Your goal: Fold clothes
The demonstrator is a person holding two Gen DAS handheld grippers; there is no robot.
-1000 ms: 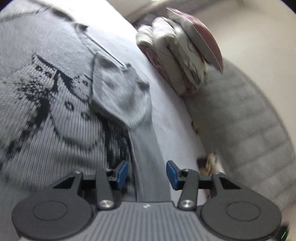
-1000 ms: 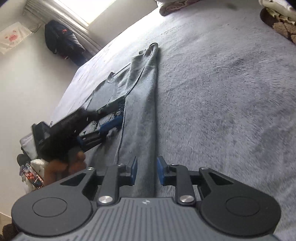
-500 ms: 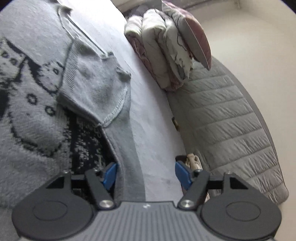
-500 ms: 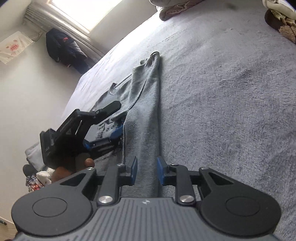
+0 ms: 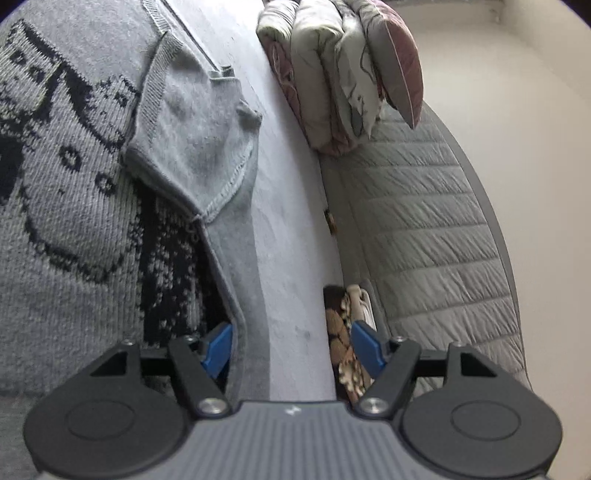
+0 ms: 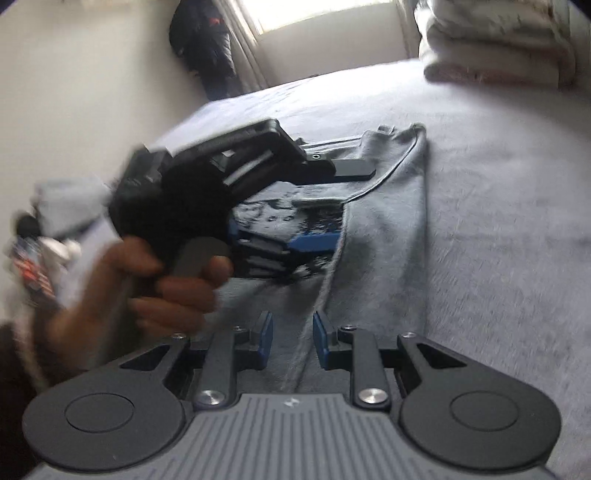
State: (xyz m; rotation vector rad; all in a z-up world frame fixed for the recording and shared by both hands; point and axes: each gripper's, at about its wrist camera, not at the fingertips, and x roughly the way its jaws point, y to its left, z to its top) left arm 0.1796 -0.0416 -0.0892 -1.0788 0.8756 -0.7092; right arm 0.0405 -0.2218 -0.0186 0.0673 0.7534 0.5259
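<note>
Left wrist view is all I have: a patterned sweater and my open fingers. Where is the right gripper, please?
Observer: The right gripper is low over the sweater, fingers slightly apart, a folded edge of cloth running between them.
Operator: Does the left gripper touch the cloth?
Observer: Too blurred to tell. The left gripper is wide open over the dark pattern, a hand around its handle.
Operator: What is beyond the bed?
Observer: A dark jacket hangs beside the window.
</note>
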